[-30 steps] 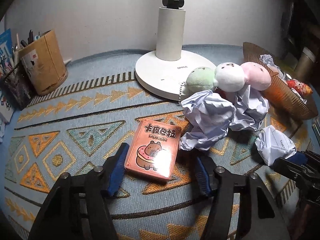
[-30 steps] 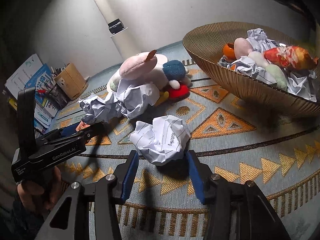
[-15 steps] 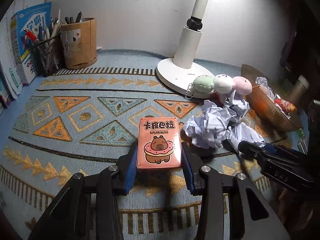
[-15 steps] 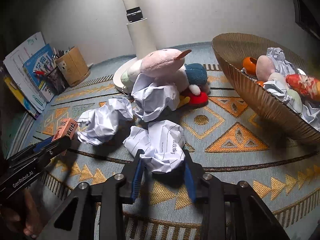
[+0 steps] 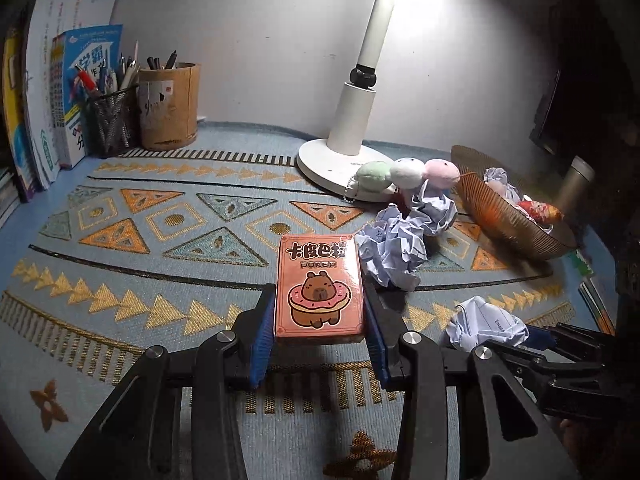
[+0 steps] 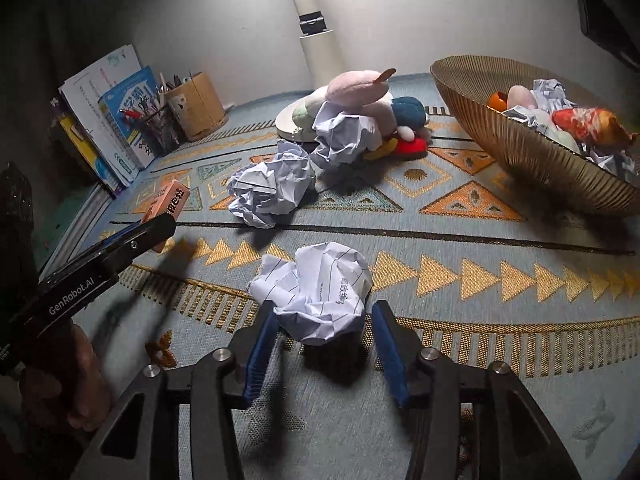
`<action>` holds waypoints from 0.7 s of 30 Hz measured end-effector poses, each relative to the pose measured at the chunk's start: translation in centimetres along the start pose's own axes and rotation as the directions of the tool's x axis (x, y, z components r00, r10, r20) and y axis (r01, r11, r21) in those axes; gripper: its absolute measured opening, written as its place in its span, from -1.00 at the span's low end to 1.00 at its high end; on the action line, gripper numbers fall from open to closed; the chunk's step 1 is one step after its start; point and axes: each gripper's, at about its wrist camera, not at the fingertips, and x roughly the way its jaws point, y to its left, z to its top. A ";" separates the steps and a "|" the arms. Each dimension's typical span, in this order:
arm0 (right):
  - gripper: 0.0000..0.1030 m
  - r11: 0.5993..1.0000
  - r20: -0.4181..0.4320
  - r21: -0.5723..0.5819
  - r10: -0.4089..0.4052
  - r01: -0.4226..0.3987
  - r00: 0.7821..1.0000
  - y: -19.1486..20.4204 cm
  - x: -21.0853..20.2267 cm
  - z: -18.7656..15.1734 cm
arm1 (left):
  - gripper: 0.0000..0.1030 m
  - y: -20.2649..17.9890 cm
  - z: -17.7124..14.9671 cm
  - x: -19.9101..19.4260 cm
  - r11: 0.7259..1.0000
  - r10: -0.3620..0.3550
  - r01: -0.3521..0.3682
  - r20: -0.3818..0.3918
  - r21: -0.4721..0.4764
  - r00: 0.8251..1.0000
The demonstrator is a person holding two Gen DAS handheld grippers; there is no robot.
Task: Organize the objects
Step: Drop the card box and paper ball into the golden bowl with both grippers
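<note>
Left wrist: my left gripper (image 5: 320,320) fingers clenched on pink capybara card box (image 5: 320,288), lifted off patterned table (image 5: 160,240). Right wrist: my right gripper (image 6: 324,344) fingers spread, flanking crumpled white lined paper ball (image 6: 320,292) w/o squeezing.

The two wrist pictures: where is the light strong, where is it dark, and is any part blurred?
Left wrist view: the lamp lights the wall brightly, the right edge is dark, and the basket looks slightly smeared. Right wrist view: the corners are dark, and the paper ball casts a shadow toward the camera.
</note>
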 end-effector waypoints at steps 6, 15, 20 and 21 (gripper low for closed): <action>0.66 0.999 -0.002 -0.014 -0.046 0.046 0.999 1.6 0.1 0.4 | -0.27 0.7 0.0 -0.4 0.999 -0.026 0.026 0.024 -0.037 0.999; 0.33 0.987 -0.025 -0.046 -0.154 0.153 0.988 2.9 2.1 0.9 | -0.27 1.0 0.0 -0.1 0.998 -0.032 0.033 0.008 -0.046 0.999; 0.11 0.981 -0.013 -0.069 -0.185 0.183 0.983 3.4 2.3 0.7 | -0.27 1.0 0.0 0.0 0.998 -0.032 0.032 0.002 -0.048 0.999; 0.05 0.982 -0.006 -0.064 -0.180 0.179 0.984 3.3 2.2 0.7 | -0.27 1.0 0.0 0.0 0.998 -0.032 0.032 0.001 -0.048 0.999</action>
